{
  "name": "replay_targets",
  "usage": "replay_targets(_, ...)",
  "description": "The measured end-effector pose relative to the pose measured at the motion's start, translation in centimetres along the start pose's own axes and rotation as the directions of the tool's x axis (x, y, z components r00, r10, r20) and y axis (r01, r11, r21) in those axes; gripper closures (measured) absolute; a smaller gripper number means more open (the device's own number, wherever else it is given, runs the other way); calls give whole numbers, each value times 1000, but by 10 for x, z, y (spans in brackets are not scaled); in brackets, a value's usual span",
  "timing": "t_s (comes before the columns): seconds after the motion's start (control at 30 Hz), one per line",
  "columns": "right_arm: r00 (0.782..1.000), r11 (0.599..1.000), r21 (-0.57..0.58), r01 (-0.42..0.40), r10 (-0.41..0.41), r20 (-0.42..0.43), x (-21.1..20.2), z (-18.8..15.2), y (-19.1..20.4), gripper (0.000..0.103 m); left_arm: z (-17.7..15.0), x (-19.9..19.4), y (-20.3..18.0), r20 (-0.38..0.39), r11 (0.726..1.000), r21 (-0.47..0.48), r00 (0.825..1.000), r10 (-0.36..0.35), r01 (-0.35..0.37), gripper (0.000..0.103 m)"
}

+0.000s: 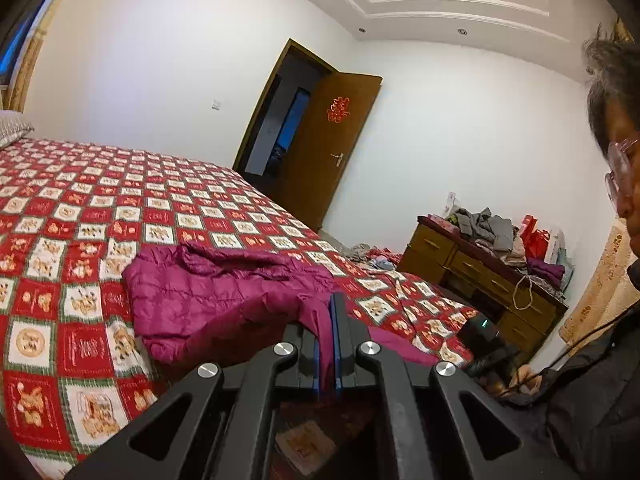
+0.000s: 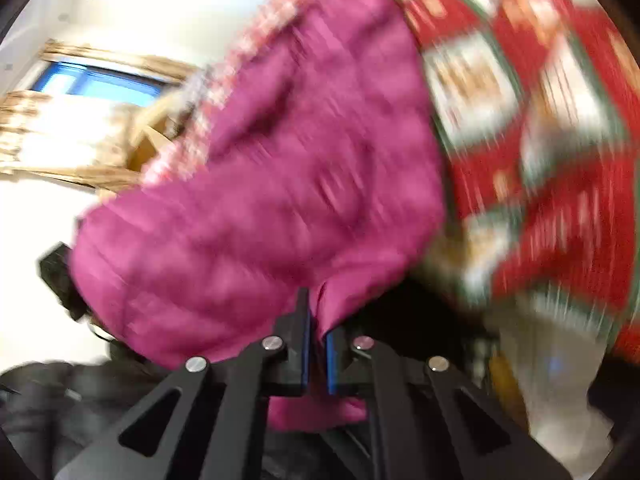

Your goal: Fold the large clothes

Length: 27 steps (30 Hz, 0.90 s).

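Observation:
A magenta quilted jacket [image 1: 208,296] lies crumpled on the bed near its front edge. My left gripper [image 1: 335,312] is shut on a fold of the jacket's edge, with fabric pinched between the blue pads. In the blurred right wrist view the same jacket [image 2: 280,200] fills the middle. My right gripper [image 2: 318,320] is shut on another part of its edge, and fabric hangs below the fingers. The right gripper's body [image 1: 480,332] shows to the right in the left wrist view.
The bed carries a red, white and green patterned quilt [image 1: 100,208]. A wooden dresser [image 1: 472,272] piled with clothes stands at the right wall. A brown door [image 1: 328,152] stands open behind the bed. The person [image 1: 608,320] stands at the right. A window [image 2: 96,84] shows at left.

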State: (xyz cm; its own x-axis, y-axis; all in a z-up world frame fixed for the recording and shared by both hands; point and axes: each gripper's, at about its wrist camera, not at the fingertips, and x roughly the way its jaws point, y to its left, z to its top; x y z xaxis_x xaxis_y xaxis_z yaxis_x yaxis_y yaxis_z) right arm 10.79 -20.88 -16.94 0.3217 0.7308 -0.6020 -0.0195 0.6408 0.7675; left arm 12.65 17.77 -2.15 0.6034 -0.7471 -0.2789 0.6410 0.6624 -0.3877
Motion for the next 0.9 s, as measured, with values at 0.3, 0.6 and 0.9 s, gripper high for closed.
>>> replay_targets(0.3,972,986,-150,-80,111,210,-42,126,60,94,65,50,55,-20,985,-91,989,146,-147,100)
replay_targets(0.6,940,999,-45,1,14,342,-14,257,24,94,99,170,166,-175,911,-176,923,343,-373,99)
replay_targets(0.9,898,961,81,264,-276,343,82,298,-37,94,36,279,265,-466,777,-193,752,465,-600,98)
